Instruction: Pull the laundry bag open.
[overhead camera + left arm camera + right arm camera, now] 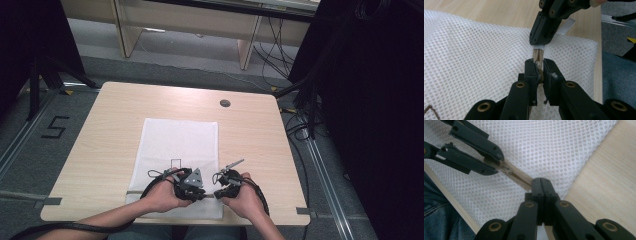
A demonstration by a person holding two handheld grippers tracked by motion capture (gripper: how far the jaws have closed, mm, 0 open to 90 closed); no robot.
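Note:
A white mesh bag (180, 142) lies flat on the wooden table (100, 150), with its beige zipper (520, 178) running along the near edge. My left gripper (204, 194) has its jaws pinched on the small zipper pull (539, 65), seen close in the left gripper view (539, 67). Just to its right, my right gripper (216, 194) is shut on the zipper's end (538, 47), at the bag's near right corner. In the right gripper view my own closed jaws (541, 182) clamp the zipper tape, and the left gripper (499, 164) sits a short way along it by the slider (509, 171).
A round cable hole (225, 103) is at the table's far side. Grey tape strips (47, 201) mark the near table edge. Cables (300, 130) and dark drapes stand to the right, desk legs (125, 35) behind. The person's knees are under the near edge.

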